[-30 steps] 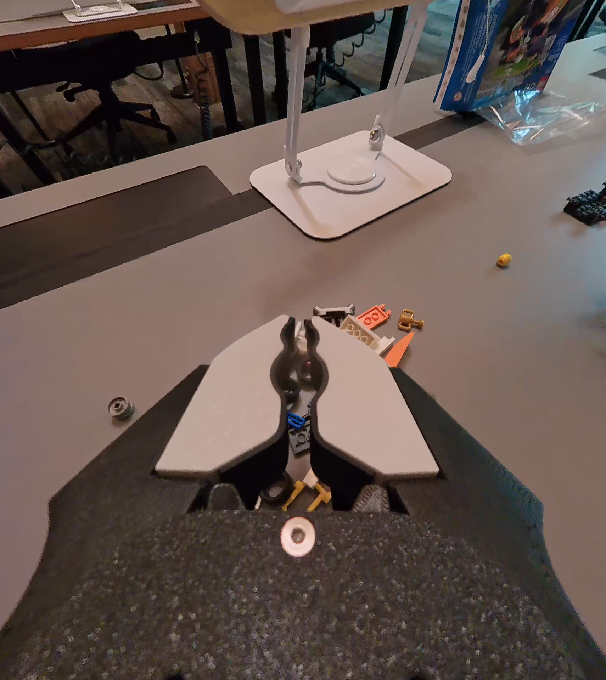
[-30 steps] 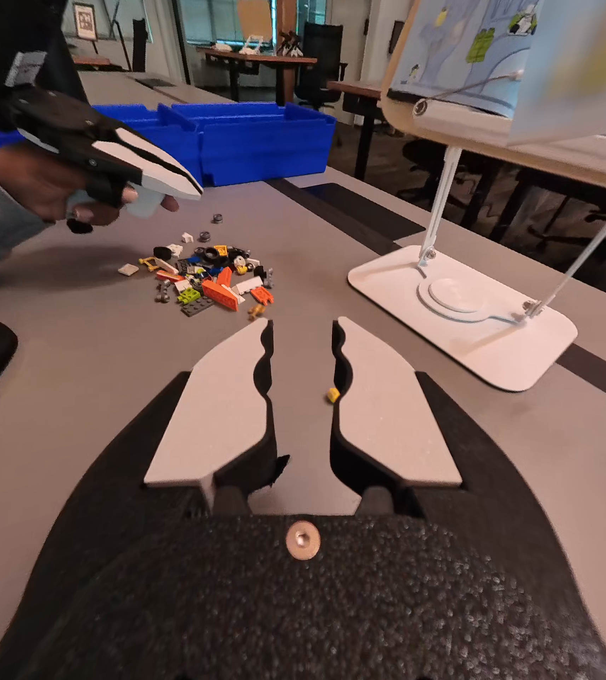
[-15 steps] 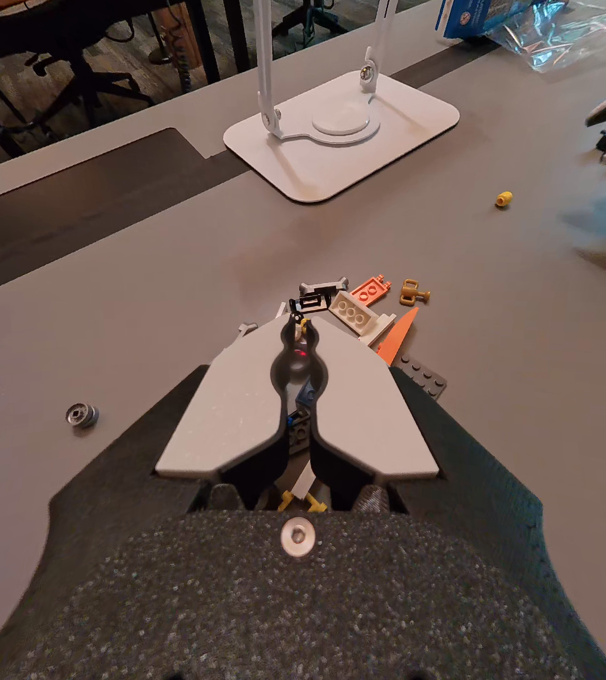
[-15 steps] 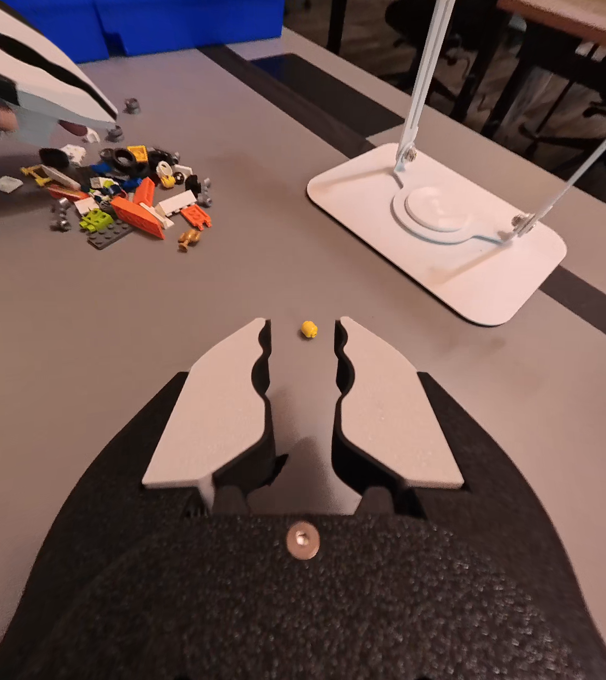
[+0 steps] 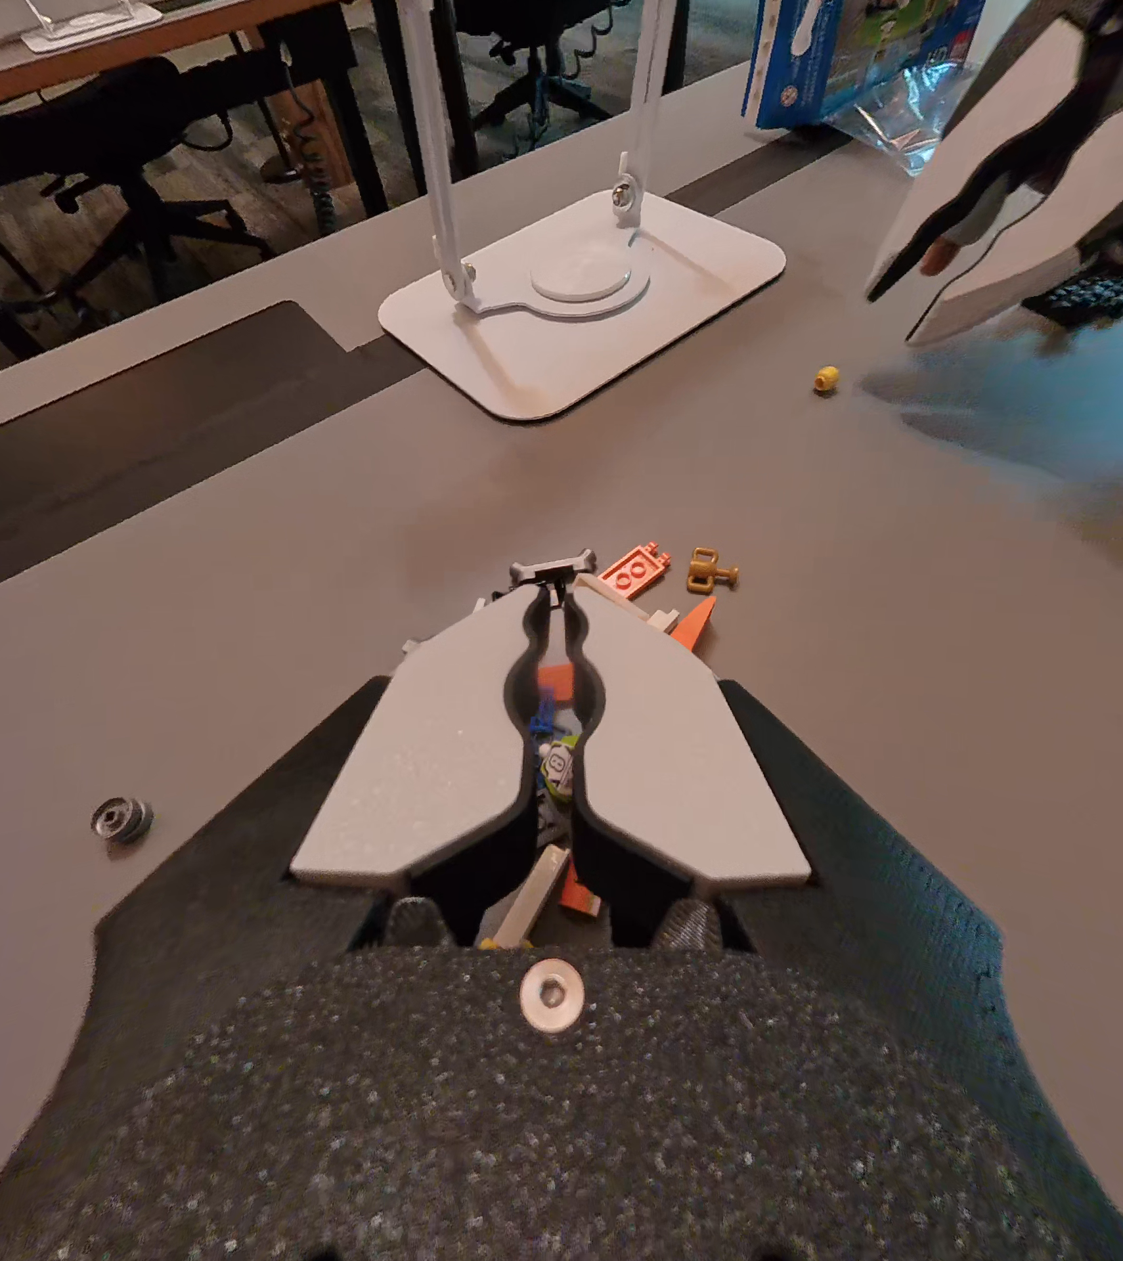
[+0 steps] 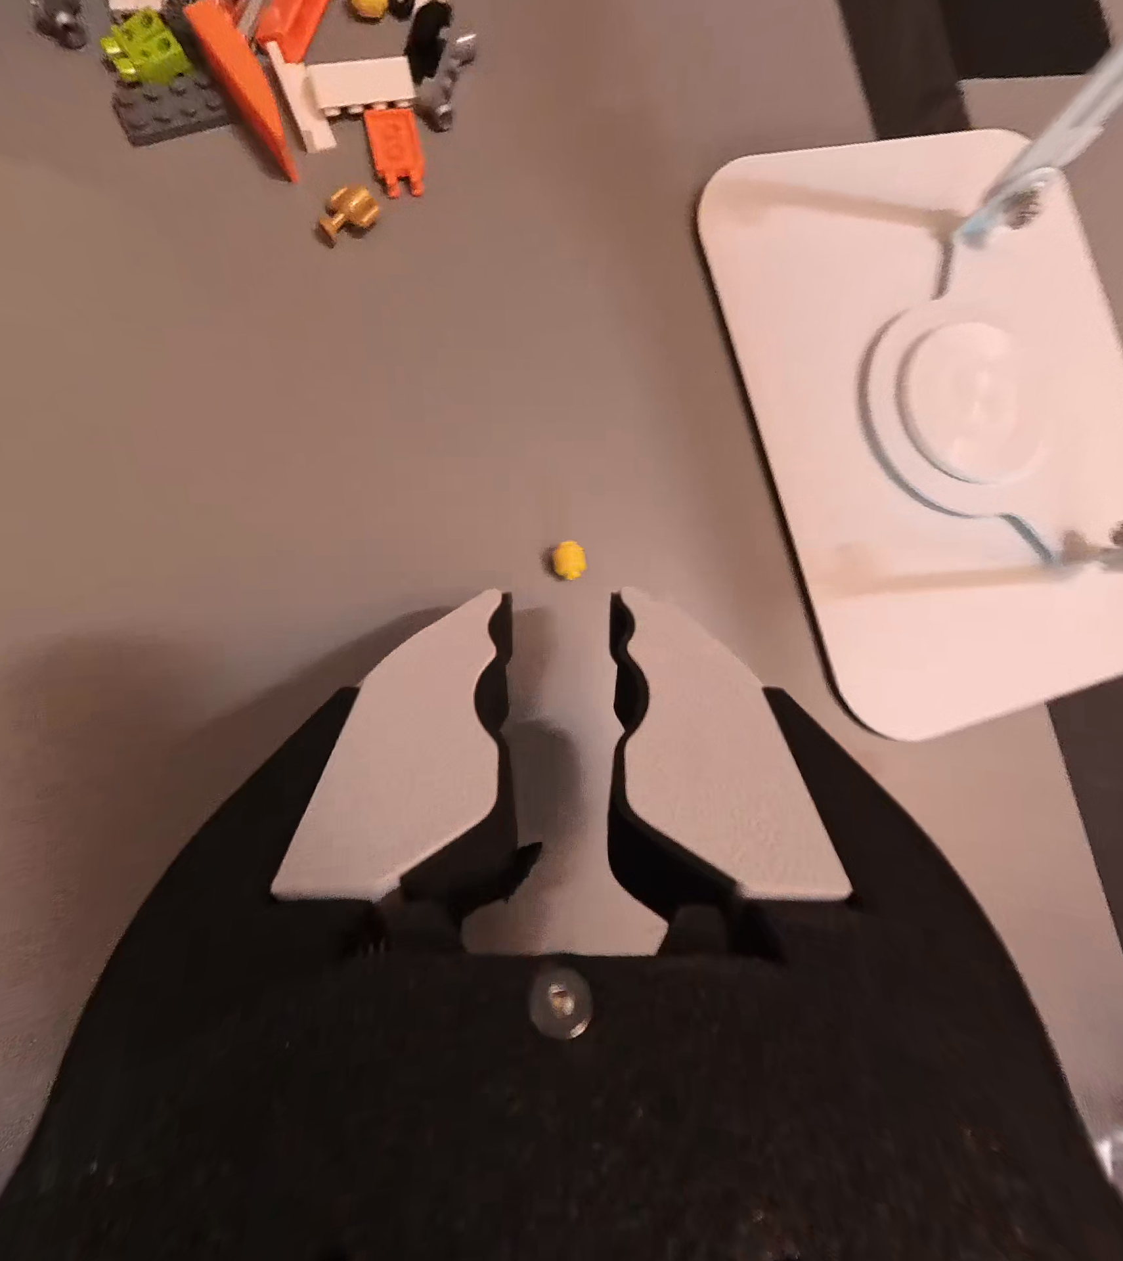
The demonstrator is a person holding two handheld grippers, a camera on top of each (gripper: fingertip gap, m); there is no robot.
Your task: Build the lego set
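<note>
Loose lego pieces [image 5: 634,570] lie in a pile on the grey table, mostly under my left gripper [image 5: 552,595]. Its jaws stand nearly together above the pile. A thin black part shows in the slit at the tips, and I cannot tell if it is gripped. My right gripper [image 6: 560,600] is open and empty, pointing down at the table. A small yellow round piece [image 6: 569,559] lies just ahead of its tips. The right gripper also shows in the left wrist view [image 5: 893,317], near the same yellow piece [image 5: 826,377]. A dark part-built model [image 5: 1091,300] sits behind it.
A white stand base [image 5: 579,300] with two thin posts sits beyond the pile, also in the right wrist view [image 6: 954,423]. A blue lego box [image 5: 852,61] and clear bag [image 5: 913,129] stand far right. A grey wheel [image 5: 121,819] lies alone at left. A gold trophy piece [image 6: 348,211] lies beside the pile [image 6: 272,82]. The tips of one gripper are about 25 cm away from the tips of the other. The left tips stand about 10 cm off the gold trophy piece [image 6: 348,211]. My left wrist view [image 5: 714,561] looks at it from another angle.
My right gripper has tilted downward and closed in on the yellow piece, staying open. My left gripper has shifted forward over the pile, its jaws unchanged.
</note>
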